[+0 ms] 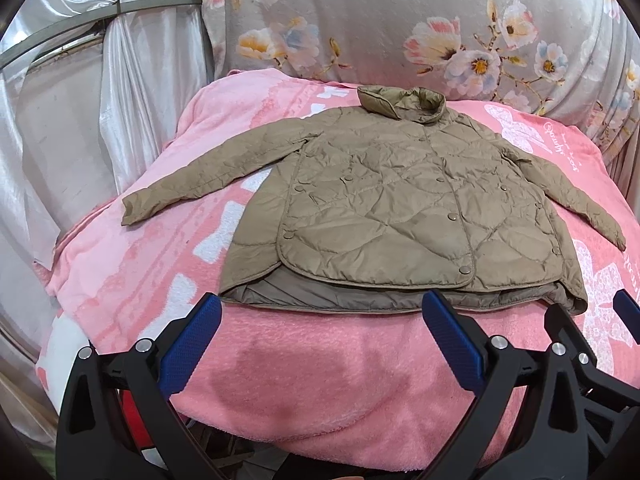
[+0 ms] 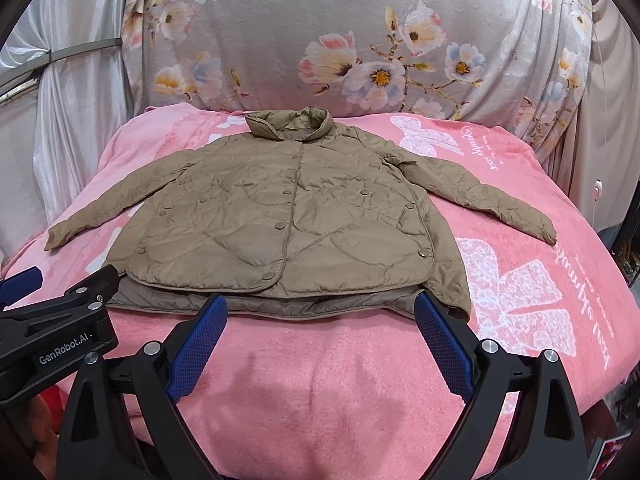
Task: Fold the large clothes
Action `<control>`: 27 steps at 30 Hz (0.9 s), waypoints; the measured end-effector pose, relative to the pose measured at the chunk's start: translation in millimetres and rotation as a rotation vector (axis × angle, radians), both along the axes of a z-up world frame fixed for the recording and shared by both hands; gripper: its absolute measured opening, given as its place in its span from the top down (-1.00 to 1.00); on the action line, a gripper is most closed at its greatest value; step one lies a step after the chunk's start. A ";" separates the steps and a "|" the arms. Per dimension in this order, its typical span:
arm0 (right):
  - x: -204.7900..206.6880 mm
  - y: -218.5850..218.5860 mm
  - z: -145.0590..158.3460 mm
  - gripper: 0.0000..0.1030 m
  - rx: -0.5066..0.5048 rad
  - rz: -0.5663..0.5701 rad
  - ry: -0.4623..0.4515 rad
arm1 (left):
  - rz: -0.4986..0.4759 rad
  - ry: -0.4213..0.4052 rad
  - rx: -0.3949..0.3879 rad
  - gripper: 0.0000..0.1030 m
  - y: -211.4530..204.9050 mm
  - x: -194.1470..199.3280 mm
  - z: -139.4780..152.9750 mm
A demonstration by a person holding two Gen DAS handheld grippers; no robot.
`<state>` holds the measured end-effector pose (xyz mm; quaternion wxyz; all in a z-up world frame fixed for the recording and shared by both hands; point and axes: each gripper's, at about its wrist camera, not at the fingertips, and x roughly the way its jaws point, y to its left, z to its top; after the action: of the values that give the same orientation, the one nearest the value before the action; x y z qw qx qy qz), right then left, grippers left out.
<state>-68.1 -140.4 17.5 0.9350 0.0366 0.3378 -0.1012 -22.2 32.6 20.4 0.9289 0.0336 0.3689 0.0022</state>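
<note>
A tan quilted jacket (image 1: 400, 200) (image 2: 288, 224) lies flat and buttoned on a pink blanket (image 1: 320, 360) (image 2: 340, 380), collar at the far side, both sleeves spread outward. My left gripper (image 1: 322, 308) hovers open just short of the hem, nothing between its blue pads. My right gripper (image 2: 320, 312) is open too, near the hem's right half, and holds nothing. The right gripper shows at the right edge of the left wrist view (image 1: 592, 320); the left gripper shows at the left edge of the right wrist view (image 2: 52, 296).
A grey floral cloth (image 1: 400, 20) (image 2: 340, 40) rises behind the blanket. Shiny white curtain fabric (image 1: 80, 120) hangs at the left. The blanket drops away at the near edge and both sides.
</note>
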 end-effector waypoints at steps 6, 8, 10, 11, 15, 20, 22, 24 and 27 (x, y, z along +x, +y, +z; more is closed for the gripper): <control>-0.1 2.0 0.6 -0.80 0.000 -0.001 -0.001 | 0.008 -0.004 -0.001 -0.90 2.9 -4.9 1.4; -0.4 3.3 0.7 -0.80 0.001 0.002 0.000 | 0.008 -0.004 0.000 -0.90 3.1 -4.8 1.4; -0.7 5.0 1.5 -0.80 0.000 0.003 -0.003 | 0.010 -0.005 -0.001 -0.90 4.2 -4.9 1.5; -0.7 6.0 1.9 -0.80 0.000 0.004 -0.003 | 0.010 -0.004 -0.001 -0.90 5.0 -4.8 1.5; -1.6 8.2 2.7 -0.80 0.000 0.006 -0.006 | 0.013 -0.006 -0.001 -0.90 6.0 -7.4 1.1; -1.5 9.8 2.7 -0.80 0.001 0.006 -0.006 | 0.014 -0.007 0.000 -0.90 9.5 -9.4 2.0; -1.5 11.3 2.8 -0.80 0.000 0.007 -0.006 | 0.012 -0.005 -0.001 -0.90 6.7 -7.3 0.9; -1.9 10.3 2.4 -0.80 0.001 0.006 -0.005 | 0.012 -0.005 0.000 -0.90 6.6 -7.6 0.8; -2.1 9.2 1.6 -0.80 0.000 0.006 -0.006 | 0.011 -0.006 -0.001 -0.90 7.1 -8.0 0.7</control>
<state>-70.2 -131.1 19.2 0.9364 0.0358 0.3349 -0.0985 -30.2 39.8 21.0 0.9299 0.0312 0.3665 0.0075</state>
